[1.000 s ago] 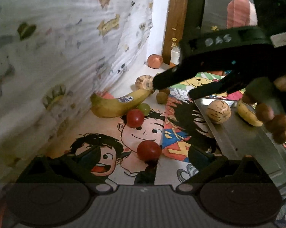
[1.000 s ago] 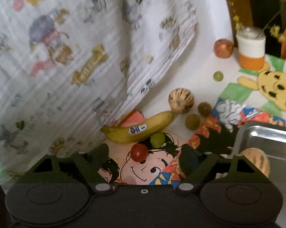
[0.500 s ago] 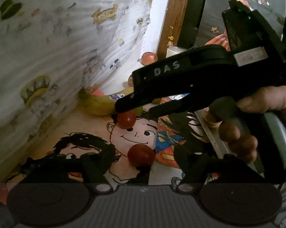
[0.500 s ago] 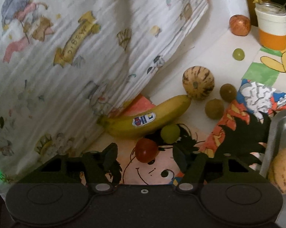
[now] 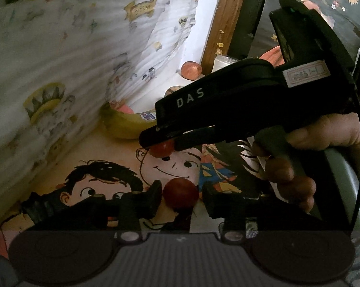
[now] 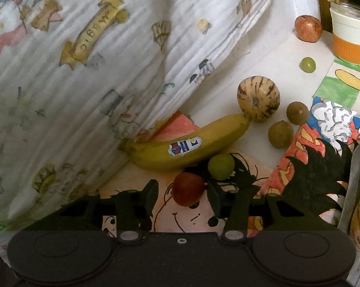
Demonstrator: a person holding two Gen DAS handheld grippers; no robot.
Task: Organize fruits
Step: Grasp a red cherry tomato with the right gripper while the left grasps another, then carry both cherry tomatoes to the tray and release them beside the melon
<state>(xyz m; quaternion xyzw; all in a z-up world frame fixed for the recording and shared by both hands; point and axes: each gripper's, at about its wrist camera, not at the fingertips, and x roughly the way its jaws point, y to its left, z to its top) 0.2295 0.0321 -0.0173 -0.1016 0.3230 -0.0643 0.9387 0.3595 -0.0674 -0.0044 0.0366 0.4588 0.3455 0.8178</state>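
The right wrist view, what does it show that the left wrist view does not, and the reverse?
Only the right wrist view shows the green grapes, two brownish round fruits and the metal tray.

Only the left wrist view shows a second red tomato between the open left gripper, and the person's hand on the right gripper's handle.

Both show the banana, the tomato at the open right gripper, the apple, and the printed cloth.

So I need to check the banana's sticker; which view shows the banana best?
The right wrist view: the whole banana lies unobstructed, sticker readable. The left wrist view shows only part, behind the right gripper.
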